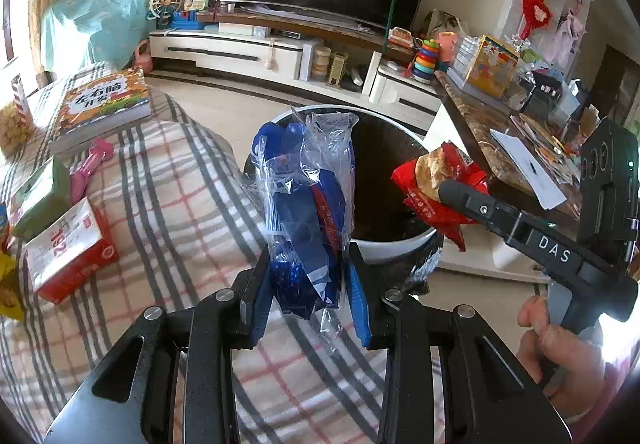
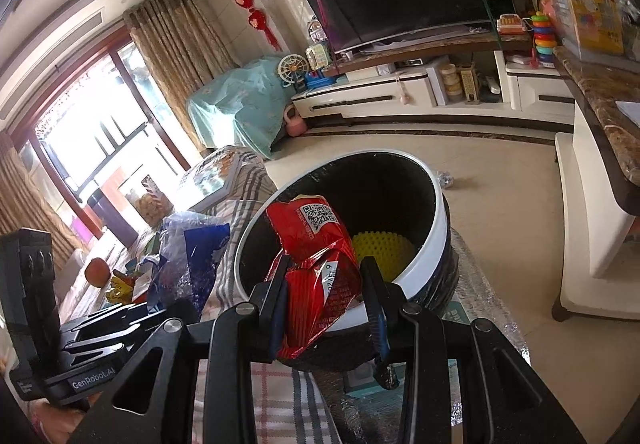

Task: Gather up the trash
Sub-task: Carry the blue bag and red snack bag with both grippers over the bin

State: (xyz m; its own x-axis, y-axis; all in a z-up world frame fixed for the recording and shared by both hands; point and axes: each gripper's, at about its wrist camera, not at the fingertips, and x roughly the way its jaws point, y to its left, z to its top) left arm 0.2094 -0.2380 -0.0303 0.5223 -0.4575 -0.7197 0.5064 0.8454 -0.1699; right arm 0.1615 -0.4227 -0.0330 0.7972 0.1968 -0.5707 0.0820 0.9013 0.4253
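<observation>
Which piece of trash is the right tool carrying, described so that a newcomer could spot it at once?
Start at the round trash bin with the white rim and black lining, beside the plaid-covered sofa. Over its near rim, the right tool clamps a crumpled red foil snack wrapper. A QR code on its top sets it apart from the clear-and-blue plastic bag in the left tool.

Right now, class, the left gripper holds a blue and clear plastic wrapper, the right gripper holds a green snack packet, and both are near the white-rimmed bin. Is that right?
Not quite. The snack packet in the right gripper is red, not green, as the right wrist view shows. The rest stands: the left gripper holds the blue and clear plastic wrapper, both near the white-rimmed bin.
</observation>
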